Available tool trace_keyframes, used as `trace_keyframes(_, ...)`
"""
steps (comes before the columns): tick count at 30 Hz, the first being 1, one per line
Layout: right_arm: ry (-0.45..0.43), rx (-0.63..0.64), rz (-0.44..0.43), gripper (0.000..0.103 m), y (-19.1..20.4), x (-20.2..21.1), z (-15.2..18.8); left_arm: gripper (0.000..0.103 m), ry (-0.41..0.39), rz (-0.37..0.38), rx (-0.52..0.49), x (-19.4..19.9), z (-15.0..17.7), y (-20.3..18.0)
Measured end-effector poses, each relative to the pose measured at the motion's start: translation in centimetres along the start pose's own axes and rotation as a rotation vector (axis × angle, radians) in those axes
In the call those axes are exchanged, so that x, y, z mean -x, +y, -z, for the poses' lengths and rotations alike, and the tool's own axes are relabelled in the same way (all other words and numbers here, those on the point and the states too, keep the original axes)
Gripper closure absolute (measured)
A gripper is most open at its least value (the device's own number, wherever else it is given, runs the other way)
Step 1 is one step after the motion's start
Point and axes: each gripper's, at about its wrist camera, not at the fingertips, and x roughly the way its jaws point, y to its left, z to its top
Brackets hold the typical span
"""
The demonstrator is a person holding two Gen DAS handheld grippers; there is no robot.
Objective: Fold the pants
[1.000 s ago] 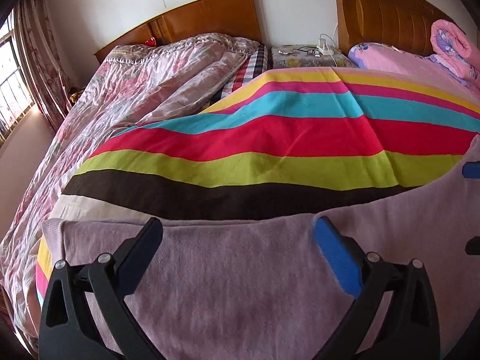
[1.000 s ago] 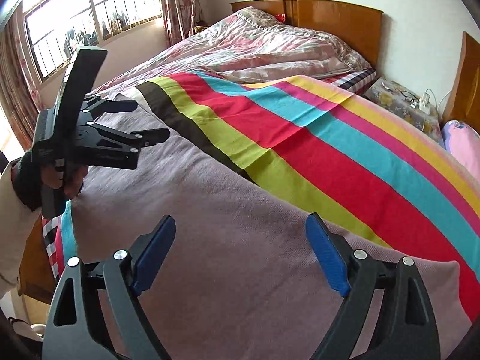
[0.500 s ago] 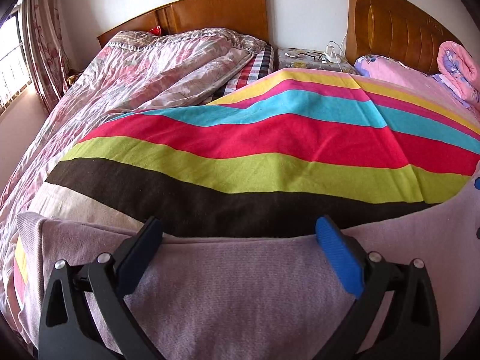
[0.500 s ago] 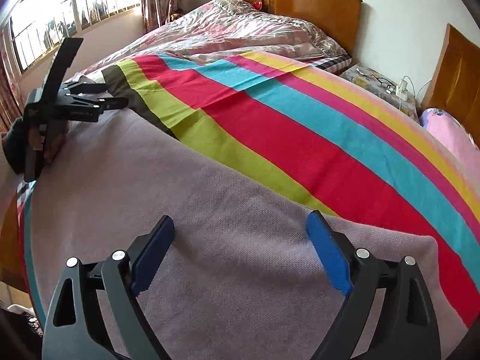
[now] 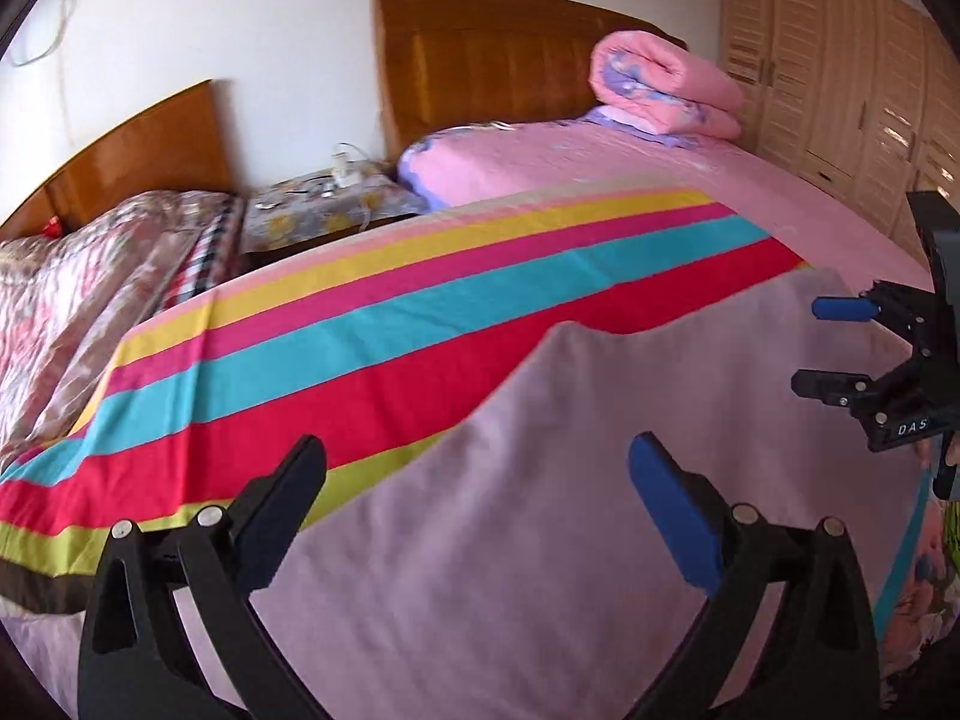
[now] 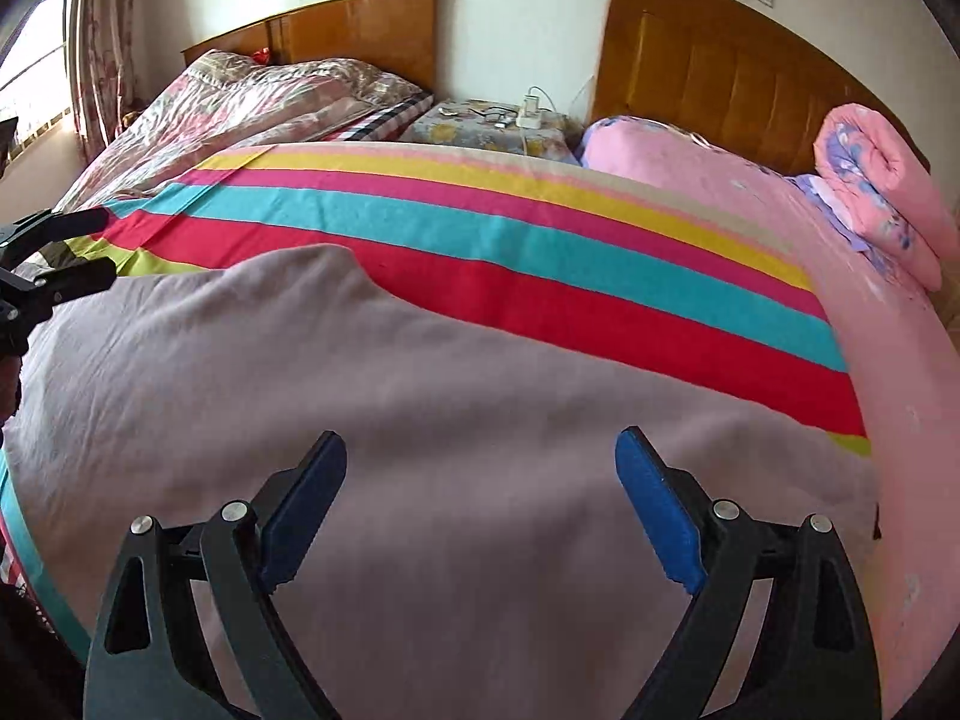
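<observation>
The mauve pants (image 5: pixel 540 510) lie spread flat on the striped blanket (image 5: pixel 360 324), across the near side of the bed. My left gripper (image 5: pixel 477 450) hovers above them, open, with nothing between its fingers. The right gripper (image 5: pixel 816 348) shows at the right edge of the left wrist view, over the far end of the pants. In the right wrist view the pants (image 6: pixel 420 408) fill the foreground. There my right gripper (image 6: pixel 480 441) hangs open above the cloth and holds nothing. The left gripper (image 6: pixel 99 246) reaches in from the left edge, also open.
A rolled pink quilt (image 6: pixel 876 180) lies by the headboard (image 6: pixel 720 78) on the pink sheet (image 6: pixel 720 180). A nightstand (image 6: pixel 492 129) with a charger stands between the two beds. A floral quilt (image 6: pixel 240 102) covers the left bed. Wardrobe doors (image 5: pixel 840 60) line the right wall.
Both grippers have swept to the right over the pants and their views have swung towards the pink bed. An edge of the pants now lies as a curved flap. Both stayed open.
</observation>
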Motion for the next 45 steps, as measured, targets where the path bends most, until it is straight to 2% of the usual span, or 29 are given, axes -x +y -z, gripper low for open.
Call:
trace_keyframes(3, 0.049, 0.032, 0.027, 0.015, -1.9, 0.2, 1.5, 0.002, 0.041, 0.096, -0.038, -4.7, -2.2, -4.2)
trace_keyframes(4, 0.088, 0.047, 0.036, 0.015, -2.4, -0.3, 2.1, 0.002, 0.06, 0.108, -0.052, -6.2, -2.5, -5.1)
trace_keyframes(5, 0.145, 0.058, 0.064, 0.015, -3.1, -1.1, 3.1, 0.002, 0.076, 0.099, -0.057, -7.7, -2.7, -5.8)
trace_keyframes(8, 0.153, 0.026, -0.033, 0.014, -5.7, -0.3, 5.7, 0.001, 0.174, 0.067, -0.052, -11.3, -2.5, -6.6)
trace_keyframes(10, 0.141, 0.021, -0.062, 0.014, -7.0, 0.6, 7.3, 0.001, 0.155, 0.031, -0.031, -11.6, -2.8, -5.9)
trace_keyframes(11, 0.134, 0.02, -0.084, 0.014, -7.5, 1.2, 8.1, 0.001, 0.183, 0.037, -0.002, -12.1, -2.8, -5.4)
trace_keyframes(13, 0.116, 0.053, -0.097, 0.014, -7.5, 1.8, 9.1, 0.001, 0.191, 0.05, 0.035, -12.4, -2.9, -4.6)
trace_keyframes(17, 0.088, 0.068, -0.113, 0.014, -7.6, 2.6, 9.7, 0.001, 0.19, 0.03, 0.039, -12.3, -3.2, -4.3)
trace_keyframes(19, 0.073, 0.051, -0.059, 0.014, -7.2, 3.8, 9.6, 0.001, 0.188, 0.025, 0.043, -12.3, -3.2, -4.1)
trace_keyframes(20, 0.049, 0.035, -0.059, 0.014, -7.1, 4.7, 9.7, 0.001, 0.188, 0.022, 0.045, -12.3, -3.3, -4.2)
trace_keyframes(22, 0.022, -0.007, -0.113, 0.014, -7.2, 5.5, 10.4, 0.001, 0.187, 0.02, 0.046, -12.4, -3.3, -4.2)
trace_keyframes(25, 0.08, 0.027, -0.069, 0.014, -7.1, 4.7, 12.6, 0.001, 0.186, 0.02, 0.047, -12.2, -3.2, -4.3)
trace_keyframes(27, 0.064, -0.015, -0.109, 0.015, -7.9, 5.2, 13.2, 0.001, 0.185, 0.019, 0.047, -12.2, -3.2, -4.3)
trace_keyframes(34, 0.053, 0.021, -0.104, 0.016, -7.6, 5.6, 13.7, 0.001, 0.183, 0.02, 0.054, -12.2, -3.3, -4.1)
trace_keyframes(36, 0.029, 0.024, -0.103, 0.016, -7.6, 5.8, 14.0, 0.001, 0.178, 0.012, 0.068, -12.0, -3.3, -3.9)
trace_keyframes(38, 0.041, 0.01, -0.073, 0.016, -7.4, 5.9, 13.6, 0.002, 0.146, -0.01, 0.103, -10.9, -3.2, -3.1)
trace_keyframes(40, 0.065, -0.014, 0.021, 0.015, -6.3, 6.6, 12.5, 0.002, 0.07, -0.033, 0.113, -7.8, -2.6, -2.1)
trace_keyframes(41, 0.038, -0.036, 0.068, 0.015, -5.5, 7.5, 11.6, 0.001, 0.032, -0.037, 0.12, -5.9, -2.1, -1.6)
trace_keyframes(42, -0.011, -0.064, 0.072, 0.015, -4.6, 8.4, 10.7, 0.001, -0.001, -0.04, 0.125, -4.0, -1.5, -0.9)
trace_keyframes(44, -0.108, -0.108, -0.008, 0.014, -2.4, 9.8, 8.6, 0.001, -0.033, -0.066, 0.122, -0.5, 0.6, 0.6)
trace_keyframes(45, -0.136, -0.103, -0.052, 0.014, -0.7, 9.8, 7.5, 0.001, -0.034, -0.103, 0.133, 1.0, 1.9, 1.6)
